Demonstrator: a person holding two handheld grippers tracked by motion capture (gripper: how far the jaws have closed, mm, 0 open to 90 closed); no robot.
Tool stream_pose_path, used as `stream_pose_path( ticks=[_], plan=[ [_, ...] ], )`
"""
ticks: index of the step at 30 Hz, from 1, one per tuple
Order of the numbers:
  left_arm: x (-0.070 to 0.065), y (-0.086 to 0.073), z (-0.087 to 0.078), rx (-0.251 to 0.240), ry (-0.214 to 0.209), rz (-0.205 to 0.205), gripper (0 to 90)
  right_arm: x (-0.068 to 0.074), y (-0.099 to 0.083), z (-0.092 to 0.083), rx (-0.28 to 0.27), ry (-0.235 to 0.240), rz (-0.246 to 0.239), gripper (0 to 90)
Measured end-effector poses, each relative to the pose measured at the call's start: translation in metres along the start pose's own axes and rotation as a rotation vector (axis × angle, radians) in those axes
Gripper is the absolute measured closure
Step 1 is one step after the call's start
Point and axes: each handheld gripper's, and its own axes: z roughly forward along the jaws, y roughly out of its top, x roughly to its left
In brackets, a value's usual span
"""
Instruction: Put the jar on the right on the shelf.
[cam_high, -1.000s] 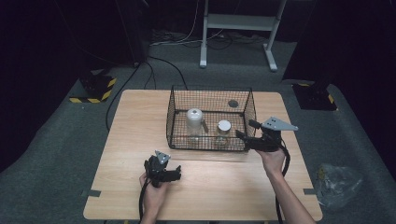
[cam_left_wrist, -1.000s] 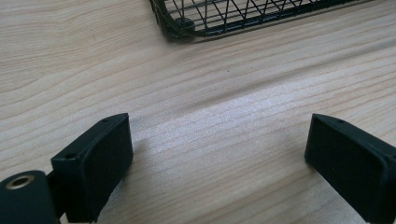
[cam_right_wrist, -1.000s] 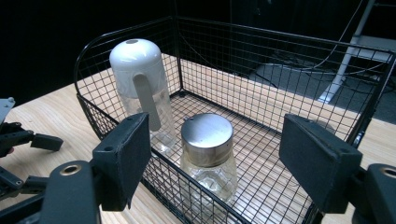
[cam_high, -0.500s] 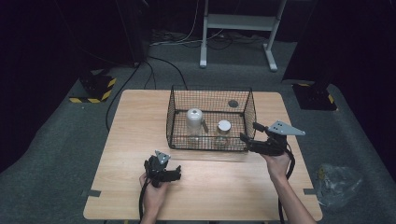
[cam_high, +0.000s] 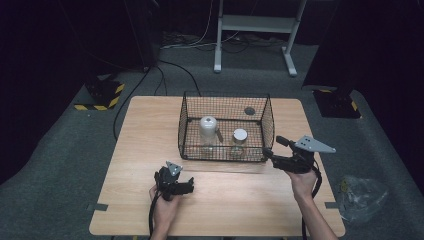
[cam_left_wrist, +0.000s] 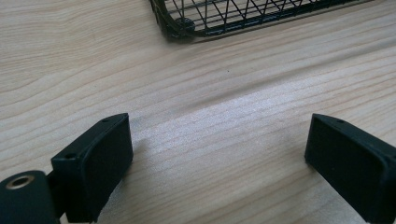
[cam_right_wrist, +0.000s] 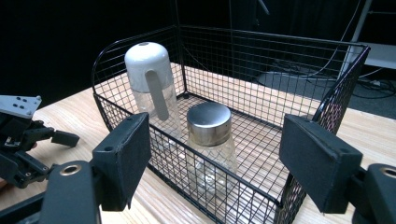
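At the basket's near right corner, nothing is gripped yet.

The right gripper (cam_high: 272, 154) stands with jaws apart and empty, aimed into the wire basket (cam_high: 225, 152), where the steel-lidded glass jar (cam_right_wrist: 211, 135) and the white-capped bottle (cam_right_wrist: 150, 91) stand upright, close side by side. The left gripper (cam_high: 186, 187) rests wide open on the wooden table (cam_high: 130, 150), holding nothing. Judging by this, both containers remain unhandled. No label or writing is readable.
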Motion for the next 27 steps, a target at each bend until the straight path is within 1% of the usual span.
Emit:
stream_pose_path(
  ticks=[18, 27],
  plan=[
    [0.0, 0.0, 0.0, 0.0, 0.0, 0.0, 7.8, 0.003, -0.016, -0.02, -0.015, -0.001, 0.016, 25.0],
    [0.0, 0.0, 0.0, 0.0, 0.0, 0.0, 7.8, 0.004, -0.024, -0.022, -0.005, -0.007, 0.027, 25.0]
  ],
)
